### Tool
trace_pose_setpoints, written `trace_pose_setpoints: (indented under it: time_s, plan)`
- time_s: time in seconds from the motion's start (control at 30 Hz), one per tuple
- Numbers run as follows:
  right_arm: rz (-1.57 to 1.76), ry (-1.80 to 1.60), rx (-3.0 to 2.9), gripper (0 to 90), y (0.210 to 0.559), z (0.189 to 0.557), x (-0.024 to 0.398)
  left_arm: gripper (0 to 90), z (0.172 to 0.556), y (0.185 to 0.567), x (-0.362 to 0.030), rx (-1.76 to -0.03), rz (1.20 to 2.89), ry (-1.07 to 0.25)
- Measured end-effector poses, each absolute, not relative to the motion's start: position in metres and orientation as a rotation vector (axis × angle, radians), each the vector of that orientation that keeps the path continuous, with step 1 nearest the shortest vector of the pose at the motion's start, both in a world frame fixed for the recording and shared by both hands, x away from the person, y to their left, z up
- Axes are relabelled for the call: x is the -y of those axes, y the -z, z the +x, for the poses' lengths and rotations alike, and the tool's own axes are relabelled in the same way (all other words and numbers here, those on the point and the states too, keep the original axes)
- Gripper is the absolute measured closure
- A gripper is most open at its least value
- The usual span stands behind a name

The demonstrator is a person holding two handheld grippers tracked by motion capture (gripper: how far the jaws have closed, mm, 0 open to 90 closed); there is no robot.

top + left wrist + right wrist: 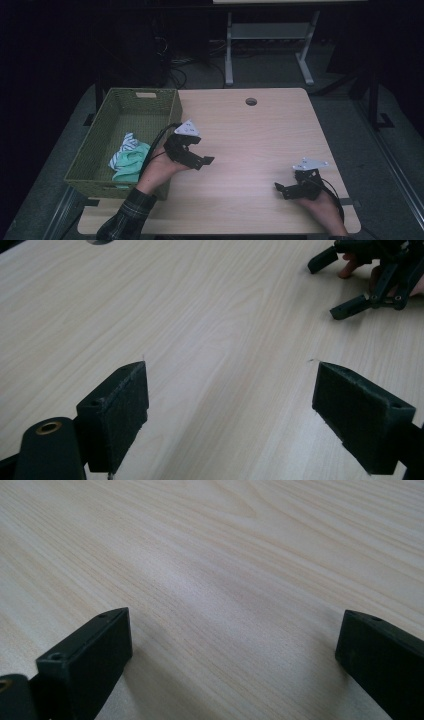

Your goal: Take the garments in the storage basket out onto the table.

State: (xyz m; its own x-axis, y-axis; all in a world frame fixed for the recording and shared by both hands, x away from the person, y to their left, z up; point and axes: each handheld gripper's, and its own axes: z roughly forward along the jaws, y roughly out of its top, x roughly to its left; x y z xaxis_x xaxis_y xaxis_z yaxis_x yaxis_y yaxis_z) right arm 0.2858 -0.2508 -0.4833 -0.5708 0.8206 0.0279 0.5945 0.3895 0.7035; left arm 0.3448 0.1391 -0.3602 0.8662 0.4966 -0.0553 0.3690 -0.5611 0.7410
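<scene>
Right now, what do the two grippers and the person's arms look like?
Both the left gripper and right gripper are black, with flat rectangular jaws, a grey three-cornered plate on top and a black cable trailing back. The left arm wears a dark plaid sleeve.

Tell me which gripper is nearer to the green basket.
Left. The left gripper hangs just beside the green basket's right wall, over the table. The right gripper is far across, near the table's right front corner.
</scene>
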Motion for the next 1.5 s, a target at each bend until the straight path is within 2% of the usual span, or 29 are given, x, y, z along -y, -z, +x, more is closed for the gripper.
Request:
trace_pose_setpoints:
  time_s: [1.5]
  plan:
    - [1.236,-0.979,-2.328,1.1,0.483,0.286,0.251,14.5,0.352,0.341,-0.202,-0.752,2.182,-0.272]
